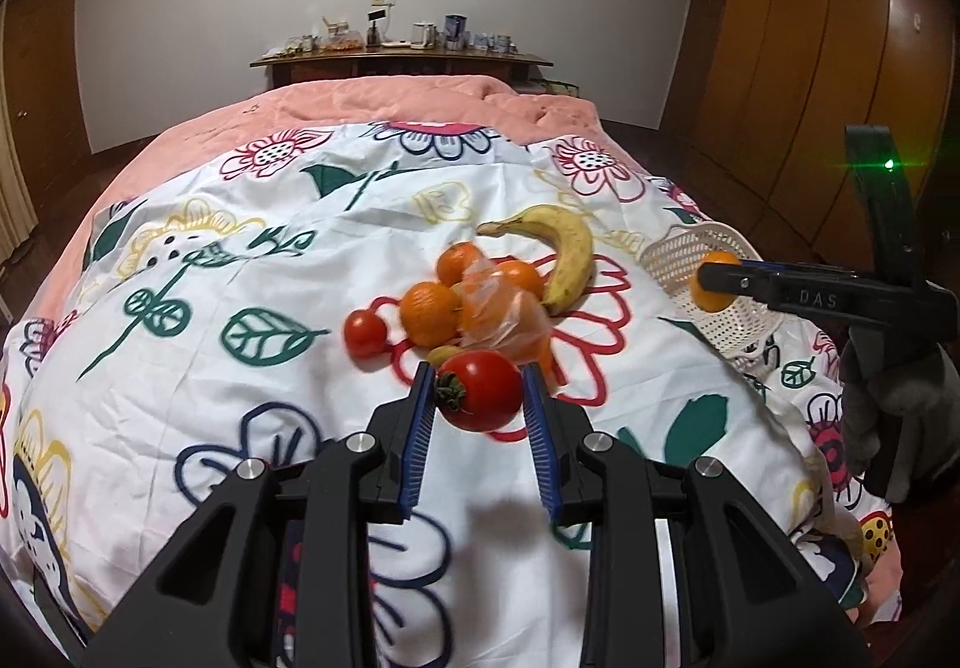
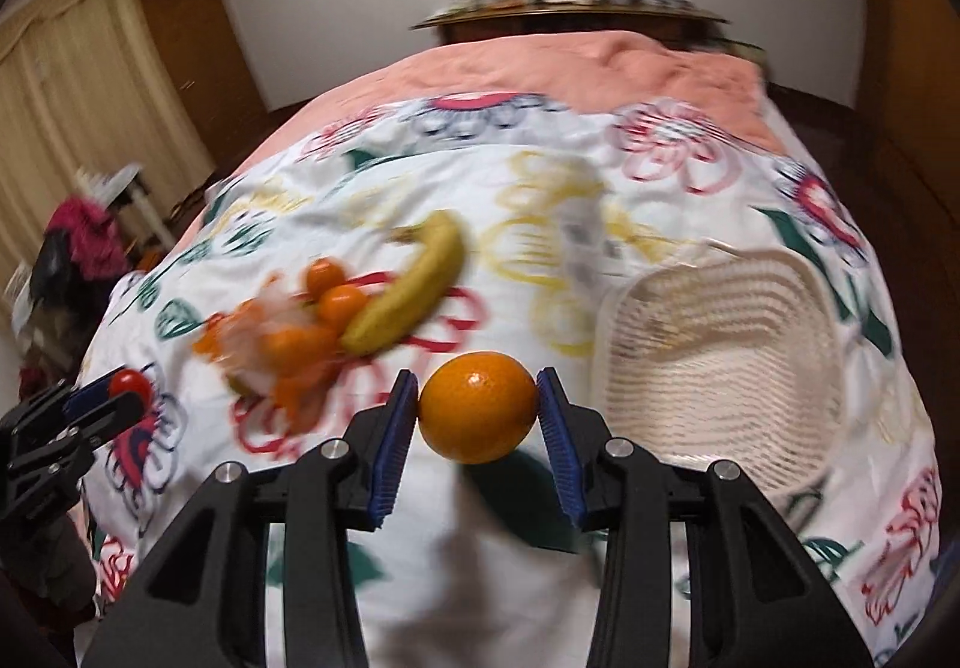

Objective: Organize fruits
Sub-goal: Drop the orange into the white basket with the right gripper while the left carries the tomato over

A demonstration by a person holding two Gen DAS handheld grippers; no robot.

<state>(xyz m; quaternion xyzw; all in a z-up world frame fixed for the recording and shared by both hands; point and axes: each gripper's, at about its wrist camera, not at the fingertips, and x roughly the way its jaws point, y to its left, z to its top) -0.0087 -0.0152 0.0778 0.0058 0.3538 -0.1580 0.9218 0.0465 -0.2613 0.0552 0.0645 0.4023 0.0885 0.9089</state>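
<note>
On the bed's white flower-printed cover (image 1: 300,368), a heap of fruit lies near the middle: three round orange tangerines (image 1: 429,311), more of them wrapped in a crumpled clear plastic bag (image 1: 501,317), a curved yellow banana (image 1: 567,254) along the far right of the heap, and a small red tomato (image 1: 365,332) at its left edge. Just in front of the heap, a larger red tomato with a dark green calyx (image 1: 480,389) is pinched between the blue ribbed fingers of the black left gripper (image 1: 479,398), both pads pressing on its sides. To the right, a round orange tangerine (image 2: 477,407) is clamped between the blue pads of the black right gripper (image 2: 477,410), held clear of the cover; from the left wrist view this fruit shows in front of the rim of a white plastic lattice basket (image 1: 684,254). That basket lies tilted on the cover, well to the right of the heap, its open mouth facing the right gripper. A grey-gloved hand (image 1: 894,410) holds the right gripper's handle. Beyond the printed cover stretches a pink quilt (image 1: 420,98), and behind the bed stands a dark wooden shelf (image 1: 402,59) crowded with small items
</note>
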